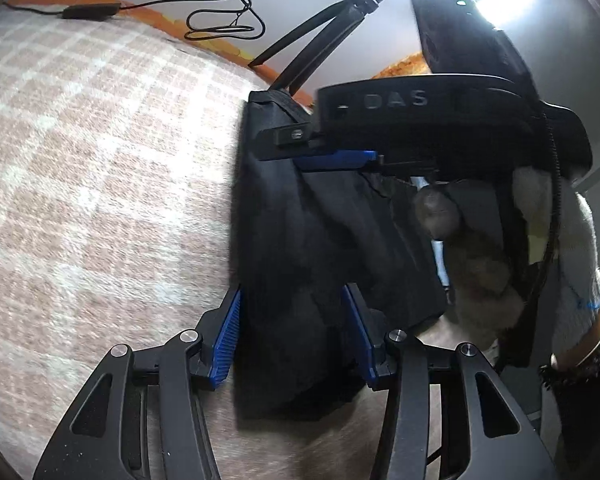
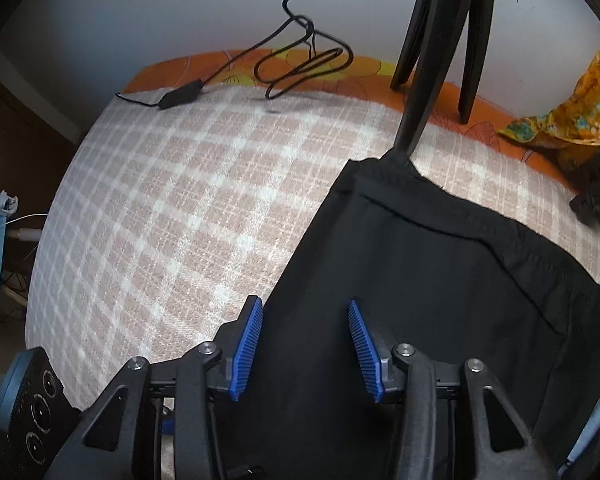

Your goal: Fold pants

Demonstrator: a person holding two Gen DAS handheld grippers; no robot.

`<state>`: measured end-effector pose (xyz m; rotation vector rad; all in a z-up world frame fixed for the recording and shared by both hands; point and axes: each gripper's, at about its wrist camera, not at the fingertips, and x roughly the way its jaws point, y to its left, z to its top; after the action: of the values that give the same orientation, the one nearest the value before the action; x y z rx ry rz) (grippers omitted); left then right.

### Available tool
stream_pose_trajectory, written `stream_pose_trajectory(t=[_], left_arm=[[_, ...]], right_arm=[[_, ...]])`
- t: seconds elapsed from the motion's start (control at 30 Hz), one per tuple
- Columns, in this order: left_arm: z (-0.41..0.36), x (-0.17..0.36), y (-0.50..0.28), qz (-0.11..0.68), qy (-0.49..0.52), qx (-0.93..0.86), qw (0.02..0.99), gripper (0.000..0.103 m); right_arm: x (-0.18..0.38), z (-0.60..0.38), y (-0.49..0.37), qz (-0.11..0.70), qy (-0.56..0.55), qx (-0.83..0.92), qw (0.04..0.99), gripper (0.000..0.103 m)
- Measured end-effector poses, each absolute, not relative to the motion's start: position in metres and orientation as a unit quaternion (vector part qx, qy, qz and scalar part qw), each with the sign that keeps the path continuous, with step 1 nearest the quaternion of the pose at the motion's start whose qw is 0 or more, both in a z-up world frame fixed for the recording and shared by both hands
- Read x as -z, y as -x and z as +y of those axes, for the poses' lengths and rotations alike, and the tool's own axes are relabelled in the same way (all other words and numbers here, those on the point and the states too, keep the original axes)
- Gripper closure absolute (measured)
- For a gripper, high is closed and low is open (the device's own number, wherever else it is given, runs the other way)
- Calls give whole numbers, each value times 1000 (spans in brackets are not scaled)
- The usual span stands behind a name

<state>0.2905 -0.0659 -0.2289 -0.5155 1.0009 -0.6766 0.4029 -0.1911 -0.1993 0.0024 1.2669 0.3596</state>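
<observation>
Pants [image 2: 440,280] lying folded on blanket [image 2: 160,200] | left gripper [image 1: 292,336] straddling fold, parted | right gripper [image 2: 304,348] hovering, parted, empty | tidying remaining

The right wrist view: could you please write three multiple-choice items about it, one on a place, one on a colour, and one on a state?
1. Where do the pants lie?
A. On a checked blanket
B. In a basket
C. On a chair

2. What colour are the pads of the right hand-held gripper?
A. Red
B. Green
C. Blue

3. How is the right hand-held gripper?
A. Shut on a sock
B. Open over the pants
C. Shut on a towel

Answers:
1 A: the pants lie spread on the checked blanket.
2 C: the ribbed pads are blue.
3 B: the right hand-held gripper has its pads apart, pinching nothing.
</observation>
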Motion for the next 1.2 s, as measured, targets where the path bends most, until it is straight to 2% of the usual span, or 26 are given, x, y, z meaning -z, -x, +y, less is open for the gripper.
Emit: stream_pose_trajectory(t=[0.47,0.7,0.87,0.9,1.0,1.2], left_arm=[[-81,207,-275,409,227,351,811,59],[-92,213,-280,421,210,329,819,59],[-95,226,-287,430,217,320,816,59],[-98,228,-291,428,217,324,815,66],[-105,221,-290,409,206,336,823,78],[-120,210,-292,393,198,352,826,81]], right_arm=[[219,-152,-421,616,25,-159,771,53],[231,-117,-429,620,109,-128,766,63],[230,-106,-432,625,117,-120,762,63],[230,-105,-433,626,115,-119,762,63],[228,-107,-434,631,110,-118,758,62],[227,-132,-430,646,105,-128,745,61]])
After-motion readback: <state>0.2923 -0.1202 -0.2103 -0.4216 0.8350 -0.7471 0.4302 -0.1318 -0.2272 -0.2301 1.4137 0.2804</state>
